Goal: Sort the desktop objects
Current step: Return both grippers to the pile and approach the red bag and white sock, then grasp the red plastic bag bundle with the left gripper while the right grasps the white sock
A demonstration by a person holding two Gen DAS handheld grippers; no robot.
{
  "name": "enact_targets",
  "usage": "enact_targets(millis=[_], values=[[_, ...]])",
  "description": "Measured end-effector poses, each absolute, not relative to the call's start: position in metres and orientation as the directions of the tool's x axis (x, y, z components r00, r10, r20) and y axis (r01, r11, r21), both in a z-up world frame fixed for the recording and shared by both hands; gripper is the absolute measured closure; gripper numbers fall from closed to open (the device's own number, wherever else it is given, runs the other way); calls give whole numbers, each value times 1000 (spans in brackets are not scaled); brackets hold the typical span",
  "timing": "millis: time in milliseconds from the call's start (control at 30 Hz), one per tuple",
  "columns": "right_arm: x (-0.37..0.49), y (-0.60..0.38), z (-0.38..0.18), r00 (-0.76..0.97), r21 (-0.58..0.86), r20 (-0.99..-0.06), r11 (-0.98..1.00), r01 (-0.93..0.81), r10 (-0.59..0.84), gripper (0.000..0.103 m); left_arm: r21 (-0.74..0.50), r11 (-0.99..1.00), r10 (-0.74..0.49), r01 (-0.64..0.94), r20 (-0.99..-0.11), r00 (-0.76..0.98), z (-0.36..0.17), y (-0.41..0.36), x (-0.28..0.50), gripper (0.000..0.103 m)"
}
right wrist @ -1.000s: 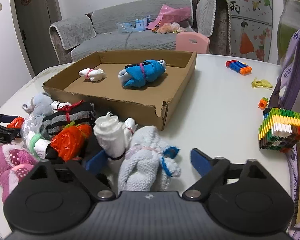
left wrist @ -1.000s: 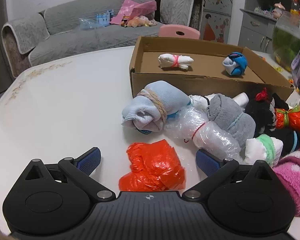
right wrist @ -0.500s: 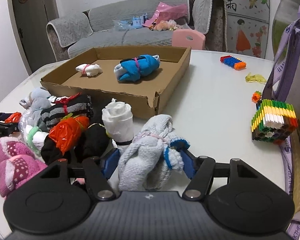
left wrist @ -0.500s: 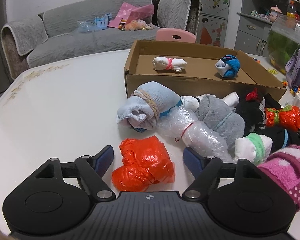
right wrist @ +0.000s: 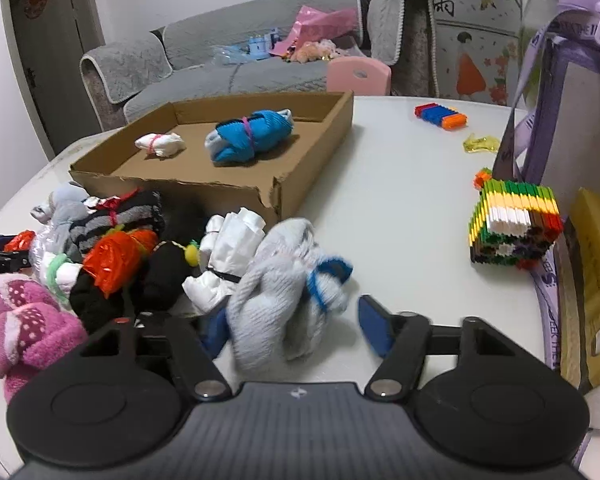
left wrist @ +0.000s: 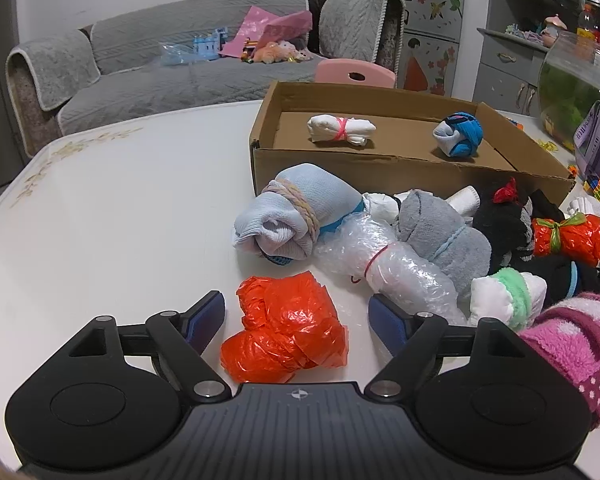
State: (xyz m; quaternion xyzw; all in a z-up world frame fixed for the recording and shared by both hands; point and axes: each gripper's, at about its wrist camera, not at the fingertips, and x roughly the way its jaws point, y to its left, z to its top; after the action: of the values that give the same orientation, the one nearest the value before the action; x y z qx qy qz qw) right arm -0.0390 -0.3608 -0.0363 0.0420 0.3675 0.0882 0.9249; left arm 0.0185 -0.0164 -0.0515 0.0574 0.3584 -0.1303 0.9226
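A crumpled orange plastic bundle [left wrist: 284,328] lies on the white table [left wrist: 112,232] between the blue pads of my left gripper [left wrist: 298,316]. Its jaws are opening, with a gap on each side of the bundle. In the right wrist view a pale grey sock bundle [right wrist: 284,296] with a blue band sits between the jaws of my right gripper [right wrist: 294,330]. Those jaws are closing. The left pad meets the sock and the right pad stands a little off it. A cardboard tray [left wrist: 380,168] holds a white roll [left wrist: 340,130] and a blue sock ball [left wrist: 458,134].
A heap of bundles lies in front of the tray: a light blue roll [left wrist: 300,212], bubble wrap [left wrist: 396,268], a grey sock [left wrist: 440,232], black socks, an orange tied bundle [right wrist: 120,256] and pink fuzzy socks [right wrist: 24,320]. At the right stand a block toy [right wrist: 516,220] and a purple bag [right wrist: 560,120].
Both grippers' jaws have narrowed. The left ones now frame the orange bundle closely. The right gripper has moved forward, so the pale sock bundle now sits deep between its jaws.
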Motion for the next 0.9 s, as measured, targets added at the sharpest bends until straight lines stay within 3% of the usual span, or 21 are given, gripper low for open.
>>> enact_targets(millis=[167,233,300,333,700,900], values=[[-32,-369,-38,723,149,-668,984,-101,176,57,13,958,-204,287,-675,709,-52,-17,17,22],[-29,-370,-38,725,149,-667,984,-101,175,59,10,957,-209,290,-670,712,-51,-17,15,29],[-29,-371,-38,728,146,-664,985,-97,170,60,9,958,-210,288,-665,717,-50,-17,14,47],[-30,-370,-38,731,142,-662,985,-95,166,61,5,959,-210,285,-663,719,-49,-16,13,51],[-40,-374,-28,760,153,-628,984,-90,167,62,-9,963,-206,270,-670,713,-39,-11,2,53],[-47,-377,-2,802,185,-564,977,-109,196,62,-5,962,-217,273,-625,750,4,-7,-3,52]])
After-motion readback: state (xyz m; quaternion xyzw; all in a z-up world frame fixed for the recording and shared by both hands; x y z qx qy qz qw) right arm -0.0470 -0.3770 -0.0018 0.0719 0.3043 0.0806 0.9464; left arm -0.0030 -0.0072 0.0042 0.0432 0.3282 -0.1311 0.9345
